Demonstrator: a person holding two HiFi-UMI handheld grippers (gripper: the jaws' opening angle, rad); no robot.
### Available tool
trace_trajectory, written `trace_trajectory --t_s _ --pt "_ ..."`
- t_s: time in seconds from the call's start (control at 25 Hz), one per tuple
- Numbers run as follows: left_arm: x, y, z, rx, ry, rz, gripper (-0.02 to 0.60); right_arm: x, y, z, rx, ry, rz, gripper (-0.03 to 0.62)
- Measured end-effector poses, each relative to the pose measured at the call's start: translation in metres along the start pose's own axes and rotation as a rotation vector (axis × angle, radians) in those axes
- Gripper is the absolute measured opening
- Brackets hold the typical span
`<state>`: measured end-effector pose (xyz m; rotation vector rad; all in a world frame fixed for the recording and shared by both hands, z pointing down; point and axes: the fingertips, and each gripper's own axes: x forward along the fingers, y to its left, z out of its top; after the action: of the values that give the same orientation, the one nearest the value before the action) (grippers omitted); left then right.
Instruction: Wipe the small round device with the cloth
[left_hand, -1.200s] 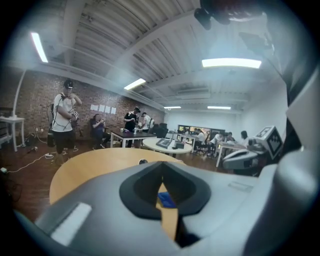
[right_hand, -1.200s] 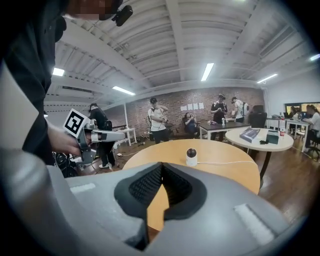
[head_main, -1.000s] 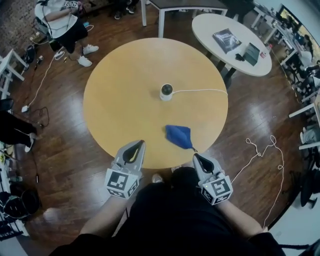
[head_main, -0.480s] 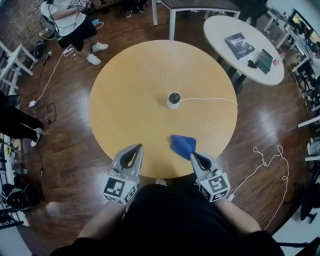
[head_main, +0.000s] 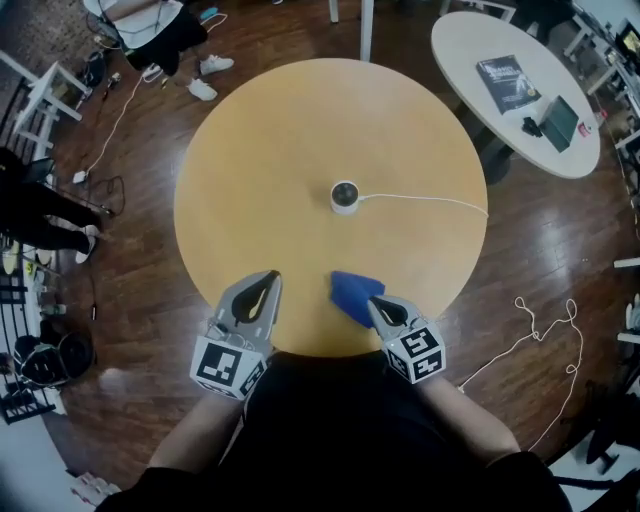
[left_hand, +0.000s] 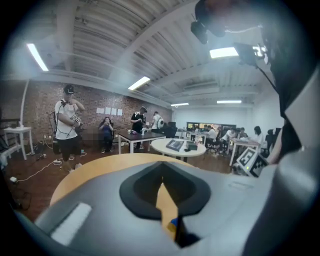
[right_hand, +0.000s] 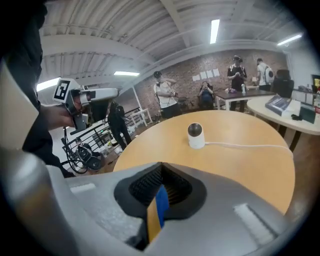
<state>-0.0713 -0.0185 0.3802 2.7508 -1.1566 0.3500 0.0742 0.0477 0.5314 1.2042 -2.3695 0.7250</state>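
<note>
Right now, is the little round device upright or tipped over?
Upright: the small round device stands on its base on the table, cord trailing away.

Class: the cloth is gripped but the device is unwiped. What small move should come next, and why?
Probably carry the blue cloth, pinched in the right gripper, forward to the small round device; it sits mid-table, apart from the cloth.

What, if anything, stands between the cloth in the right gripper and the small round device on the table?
Nothing visible does. The right gripper is shut on the blue cloth, and only bare tabletop lies between it and the small round device. The white cable runs off to the right, clear of that path.
</note>
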Motion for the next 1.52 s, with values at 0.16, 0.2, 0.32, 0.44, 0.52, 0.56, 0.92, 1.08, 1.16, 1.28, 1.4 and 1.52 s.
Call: trace_trajectory --t_s 0.16,0.2,0.32,0.44,0.52,0.56,0.92,1.08,1.16,1.28,1.4,1.52 --pt "0.001 0.006 -0.013 -0.02 0.056 0.04 0.005 0.021 0.007 -0.023 -0.057 0.08 0.082 0.014" --pt "0.002 0.007 -0.015 -0.03 0.067 0.046 0.005 0.029 0.006 -0.031 -0.087 0.112 0.091 0.1" --pt "0.005 0.009 -0.017 -0.046 0.08 0.037 0.005 0.046 0.001 -0.05 -0.152 0.179 0.086 0.166" --pt "0.011 0.017 -0.016 -0.047 0.085 0.021 0.005 0.063 -0.008 -0.064 -0.217 0.244 0.072 0.166" --pt "0.013 0.024 -0.013 -0.05 0.073 0.023 0.005 0.072 -0.009 -0.077 -0.247 0.303 0.074 0.166" --pt "0.014 0.027 -0.012 -0.05 0.068 0.026 0.005 0.075 -0.009 -0.083 -0.265 0.325 0.077 0.166" --pt "0.006 0.044 -0.038 -0.103 0.108 0.028 0.005 0.091 -0.005 -0.104 -0.275 0.41 0.083 0.131" --pt "0.003 0.05 -0.041 -0.12 0.102 0.052 0.005 0.085 -0.009 -0.087 -0.324 0.345 0.081 0.06" --pt "0.0 0.054 -0.043 -0.125 0.1 0.065 0.005 0.083 -0.017 -0.065 -0.343 0.282 0.048 0.057" --pt "-0.005 0.06 -0.048 -0.142 0.102 0.091 0.005 0.086 -0.038 -0.024 -0.367 0.184 -0.025 0.057" --pt "-0.012 0.065 -0.051 -0.156 0.107 0.116 0.005 0.095 -0.06 0.025 -0.369 0.08 -0.083 0.057" --pt "-0.018 0.068 -0.053 -0.165 0.11 0.14 0.005 0.108 -0.082 0.074 -0.389 0.001 -0.128 0.057"
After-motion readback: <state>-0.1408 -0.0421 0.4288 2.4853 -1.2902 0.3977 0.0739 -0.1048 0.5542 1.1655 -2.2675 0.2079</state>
